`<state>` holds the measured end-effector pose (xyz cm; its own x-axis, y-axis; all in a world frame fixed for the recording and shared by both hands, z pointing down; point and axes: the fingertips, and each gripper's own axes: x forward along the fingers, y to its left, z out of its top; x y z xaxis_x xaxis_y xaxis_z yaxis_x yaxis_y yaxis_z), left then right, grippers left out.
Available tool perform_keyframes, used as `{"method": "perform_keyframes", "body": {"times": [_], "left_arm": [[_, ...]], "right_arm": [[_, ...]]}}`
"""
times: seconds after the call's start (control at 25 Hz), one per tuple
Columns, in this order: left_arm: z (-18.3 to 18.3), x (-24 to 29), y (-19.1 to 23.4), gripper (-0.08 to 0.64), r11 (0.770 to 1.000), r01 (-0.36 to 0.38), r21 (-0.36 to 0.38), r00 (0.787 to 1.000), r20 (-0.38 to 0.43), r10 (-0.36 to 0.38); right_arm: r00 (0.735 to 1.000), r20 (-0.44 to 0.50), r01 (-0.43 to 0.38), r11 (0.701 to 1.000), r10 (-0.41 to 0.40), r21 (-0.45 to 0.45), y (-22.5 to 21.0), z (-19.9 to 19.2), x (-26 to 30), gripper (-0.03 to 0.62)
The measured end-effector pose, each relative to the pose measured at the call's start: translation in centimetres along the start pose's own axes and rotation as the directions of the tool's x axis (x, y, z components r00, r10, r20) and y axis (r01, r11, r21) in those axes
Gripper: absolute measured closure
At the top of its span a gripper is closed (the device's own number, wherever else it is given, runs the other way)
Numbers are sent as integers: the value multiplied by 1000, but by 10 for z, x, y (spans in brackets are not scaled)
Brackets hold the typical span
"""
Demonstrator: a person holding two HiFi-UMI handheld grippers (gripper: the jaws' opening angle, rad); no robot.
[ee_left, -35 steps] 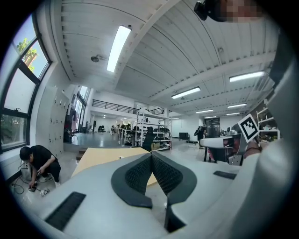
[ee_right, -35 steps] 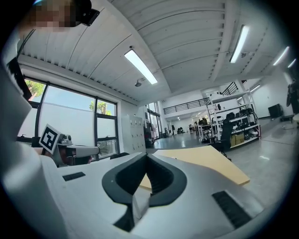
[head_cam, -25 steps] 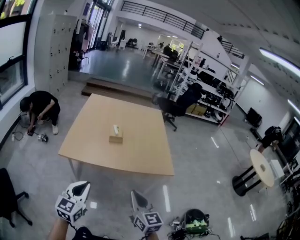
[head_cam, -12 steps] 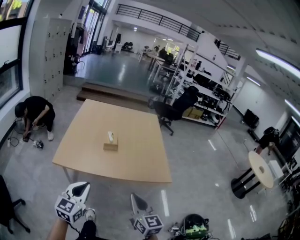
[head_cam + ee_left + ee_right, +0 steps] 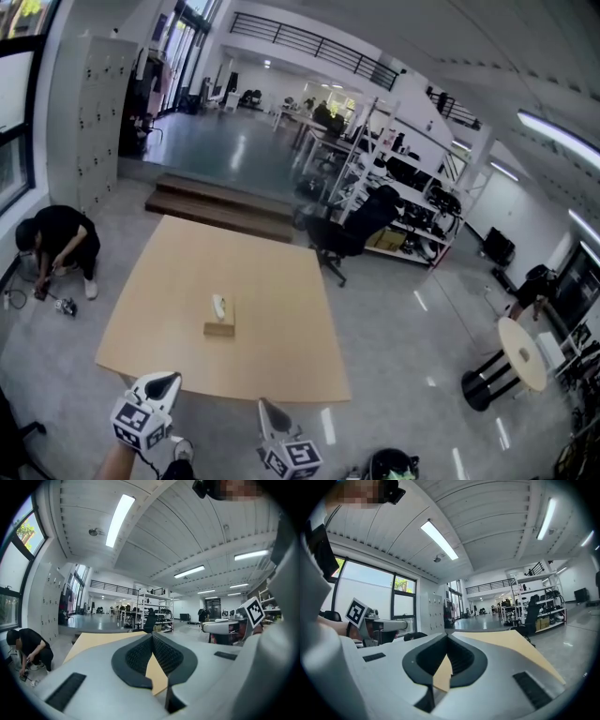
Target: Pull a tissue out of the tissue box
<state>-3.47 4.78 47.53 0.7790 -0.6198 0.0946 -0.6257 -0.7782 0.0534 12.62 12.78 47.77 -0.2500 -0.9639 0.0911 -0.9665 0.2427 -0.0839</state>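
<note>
The tissue box (image 5: pixel 219 327) sits near the middle of the tabletop (image 5: pixel 281 281), a little toward its left half in the head view, with a white tissue (image 5: pixel 218 306) standing up out of its top. Nothing else lies on the tabletop.

Both grippers are off the tabletop, over the floor just short of its near edge and well apart from the box. The left gripper (image 5: pixel 167 379) is below the near left part of the tabletop's edge. Its jaws are closed tip to tip with nothing between them — only a sliver of tabletop shows through the gap behind the tips. The right gripper (image 5: pixel 265 406) is below the middle of that near edge. Its jaws are likewise pressed together and empty.

A person in dark clothes (image 5: pixel 52 246) crouches on the floor off the tabletop's left side, by the wall. Beyond the tabletop's far right corner stands a dark office chair (image 5: pixel 352 230), with metal shelving (image 5: pixel 412 202) behind it. A small round table (image 5: pixel 523 352) stands well off to the tabletop's right.
</note>
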Motion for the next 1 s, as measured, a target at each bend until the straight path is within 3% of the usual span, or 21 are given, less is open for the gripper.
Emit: {"method": "perform_keyframes", "body": {"times": [0.56, 1.0], "left_arm": [[9, 88, 115, 552, 1000, 2, -28, 1000, -30, -3], [9, 131, 182, 552, 998, 9, -69, 999, -41, -12]], "right_arm": [[1000, -18, 4, 1000, -4, 10, -31, 20, 141, 592], [999, -26, 46, 999, -45, 17, -47, 25, 216, 592]]}}
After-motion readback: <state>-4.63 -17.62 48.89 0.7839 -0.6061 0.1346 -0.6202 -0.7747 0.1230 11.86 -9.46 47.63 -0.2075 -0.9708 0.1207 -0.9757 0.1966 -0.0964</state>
